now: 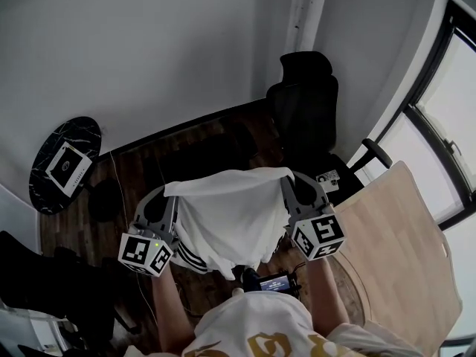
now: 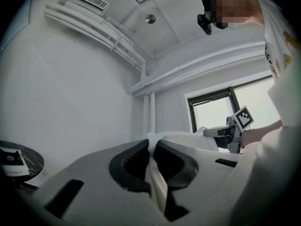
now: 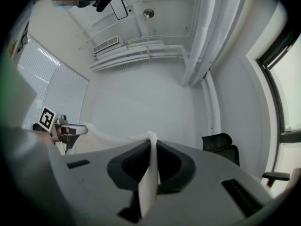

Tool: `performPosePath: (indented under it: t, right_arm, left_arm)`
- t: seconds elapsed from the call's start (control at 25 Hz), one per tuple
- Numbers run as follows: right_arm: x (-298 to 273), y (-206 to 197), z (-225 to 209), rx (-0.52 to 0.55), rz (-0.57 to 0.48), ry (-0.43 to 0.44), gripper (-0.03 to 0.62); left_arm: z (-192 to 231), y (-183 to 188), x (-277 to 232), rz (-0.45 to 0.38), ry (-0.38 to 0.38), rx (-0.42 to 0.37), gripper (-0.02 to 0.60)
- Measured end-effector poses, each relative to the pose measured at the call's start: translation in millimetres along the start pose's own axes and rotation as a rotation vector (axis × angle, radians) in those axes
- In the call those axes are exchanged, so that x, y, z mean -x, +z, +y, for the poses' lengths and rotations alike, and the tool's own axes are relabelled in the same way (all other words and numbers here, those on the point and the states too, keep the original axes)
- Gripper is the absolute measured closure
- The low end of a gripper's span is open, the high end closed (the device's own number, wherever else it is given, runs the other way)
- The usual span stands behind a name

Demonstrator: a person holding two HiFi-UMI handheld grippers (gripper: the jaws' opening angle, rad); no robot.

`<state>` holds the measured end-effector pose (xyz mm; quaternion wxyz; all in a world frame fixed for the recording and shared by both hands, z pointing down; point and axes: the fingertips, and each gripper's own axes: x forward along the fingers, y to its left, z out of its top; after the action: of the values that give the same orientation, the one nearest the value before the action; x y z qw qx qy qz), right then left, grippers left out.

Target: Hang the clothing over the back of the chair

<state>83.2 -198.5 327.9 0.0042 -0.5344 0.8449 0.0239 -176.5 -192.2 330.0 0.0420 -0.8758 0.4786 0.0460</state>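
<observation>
A white garment [image 1: 230, 218] with dark stripes at one hem hangs stretched between my two grippers in the head view. My left gripper [image 1: 169, 192] is shut on its left top corner, and the cloth [image 2: 155, 173] runs pinched between the jaws. My right gripper [image 1: 286, 177] is shut on the right top corner, where a fold of cloth [image 3: 149, 173] stands between the pads. The black office chair [image 1: 306, 114] stands beyond the garment, by the wall, its back [image 3: 221, 147] visible at the right of the right gripper view.
A round black side table [image 1: 63, 162] with a white marker card stands at the left. A light wooden tabletop [image 1: 398, 244] lies at the right, under a window [image 1: 446, 125]. A dark floor mat spreads below the garment. A person's sleeve and shirt fill the bottom.
</observation>
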Motion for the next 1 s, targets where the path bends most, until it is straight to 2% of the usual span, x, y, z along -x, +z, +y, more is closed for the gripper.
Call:
performPosePath:
  t: [0.44, 0.64, 0.84, 1.0]
  right_arm:
    - [-32, 40, -6, 0.057, -0.069, 0.003, 0.568]
    - [-51, 48, -12, 0.069, -0.075, 0.008, 0.568]
    - [-66, 37, -16, 0.091, -0.052, 0.027, 0.568]
    - [-76, 29, -19, 0.106, -0.037, 0.038, 0.568]
  left_arm:
    - [31, 17, -25, -0.044, 0.018, 0.032, 0.543]
    - [43, 13, -39, -0.017, 0.034, 0.025, 0.542]
    - [55, -9, -46, 0.016, 0.049, 0.063, 0.542]
    - [64, -23, -55, 0.055, 0.061, 0.045, 0.542]
